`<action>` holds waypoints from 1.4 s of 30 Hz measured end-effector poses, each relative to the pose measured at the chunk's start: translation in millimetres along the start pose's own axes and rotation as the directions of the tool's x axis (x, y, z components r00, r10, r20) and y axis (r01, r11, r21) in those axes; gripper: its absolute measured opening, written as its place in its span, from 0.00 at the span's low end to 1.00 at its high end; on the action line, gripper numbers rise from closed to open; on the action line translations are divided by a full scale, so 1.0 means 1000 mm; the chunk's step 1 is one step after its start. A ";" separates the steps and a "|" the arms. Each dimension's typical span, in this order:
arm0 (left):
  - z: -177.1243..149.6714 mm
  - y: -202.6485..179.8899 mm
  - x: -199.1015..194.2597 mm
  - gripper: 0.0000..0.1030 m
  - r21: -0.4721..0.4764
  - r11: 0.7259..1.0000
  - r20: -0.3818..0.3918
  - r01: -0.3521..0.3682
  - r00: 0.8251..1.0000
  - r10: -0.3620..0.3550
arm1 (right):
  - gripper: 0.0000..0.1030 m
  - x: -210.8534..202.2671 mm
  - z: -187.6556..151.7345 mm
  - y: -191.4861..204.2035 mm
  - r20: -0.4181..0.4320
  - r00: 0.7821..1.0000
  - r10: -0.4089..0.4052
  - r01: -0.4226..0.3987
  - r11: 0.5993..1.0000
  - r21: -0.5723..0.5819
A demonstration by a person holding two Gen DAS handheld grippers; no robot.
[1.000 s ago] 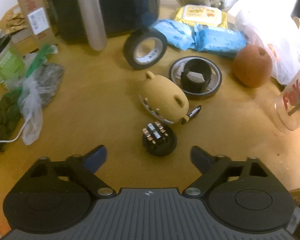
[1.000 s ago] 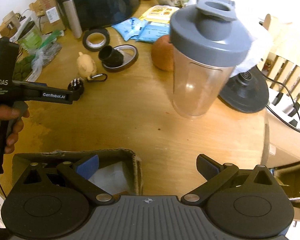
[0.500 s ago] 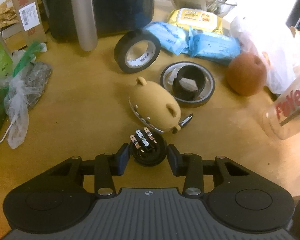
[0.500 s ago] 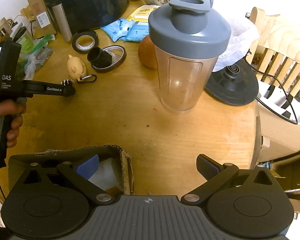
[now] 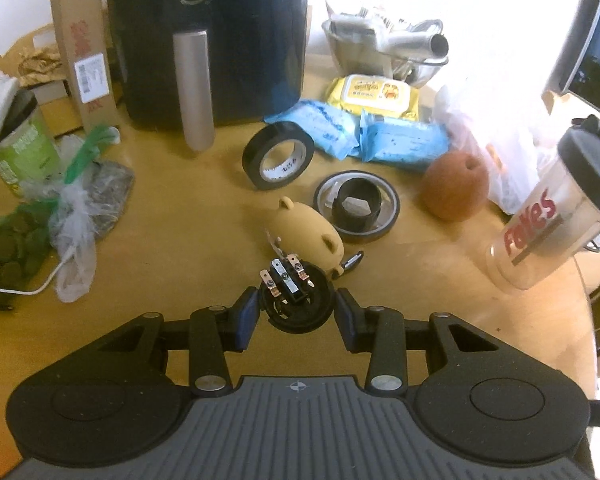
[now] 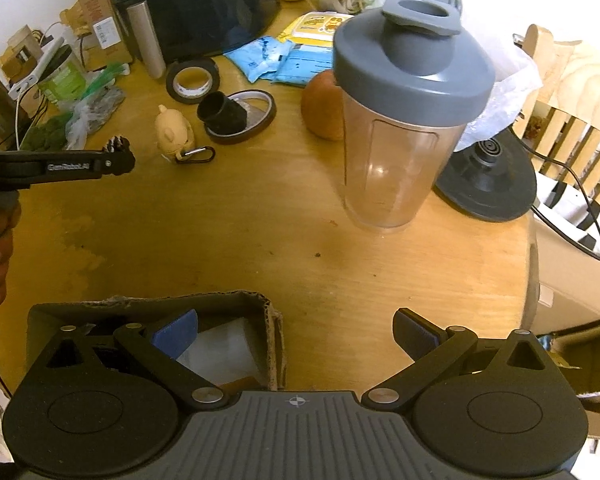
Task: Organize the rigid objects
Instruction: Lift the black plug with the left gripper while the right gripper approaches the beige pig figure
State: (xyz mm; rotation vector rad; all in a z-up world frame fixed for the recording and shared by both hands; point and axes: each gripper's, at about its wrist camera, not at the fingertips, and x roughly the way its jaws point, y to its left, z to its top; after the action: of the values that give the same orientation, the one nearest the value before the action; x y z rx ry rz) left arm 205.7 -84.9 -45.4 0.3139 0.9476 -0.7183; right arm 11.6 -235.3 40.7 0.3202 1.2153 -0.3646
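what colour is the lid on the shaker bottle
Grey: the lid on the shaker bottle shows best in the right wrist view.

Tan bear toy (image 5: 309,229), black tape roll (image 5: 278,157).

Wrist views downward, shared tabletop (image 5: 172,240)

Left gripper (image 5: 296,312) clamping a round black connector (image 5: 296,300), tan bear keychain (image 5: 306,230) just beyond, black tape roll (image 5: 278,158) behind
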 end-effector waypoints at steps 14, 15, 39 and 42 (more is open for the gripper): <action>-0.021 0.004 -0.059 0.39 -0.083 0.997 0.030 0.007 1.000 -0.005 | 1.00 0.003 0.011 0.024 0.042 0.998 0.057 -0.051 0.990 -0.129; -0.023 0.004 -0.063 0.39 -0.088 0.996 0.033 0.007 0.999 -0.005 | 1.00 0.004 0.013 0.026 0.046 0.997 0.063 -0.056 0.988 -0.142; -0.051 0.012 -0.130 0.39 -0.233 0.972 0.085 0.003 0.996 0.017 | 0.99 0.028 0.081 0.075 0.179 0.950 0.256 -0.179 0.916 -0.358; -0.057 0.012 -0.136 0.39 -0.242 0.970 0.082 0.001 0.996 0.020 | 0.92 0.035 0.086 0.080 0.181 0.946 0.268 -0.186 0.909 -0.372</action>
State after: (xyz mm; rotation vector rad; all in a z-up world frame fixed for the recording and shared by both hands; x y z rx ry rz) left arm 126.9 11.6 34.3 0.0724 0.9417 -0.5948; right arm 129.5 -203.8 38.7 0.1038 0.9791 0.0241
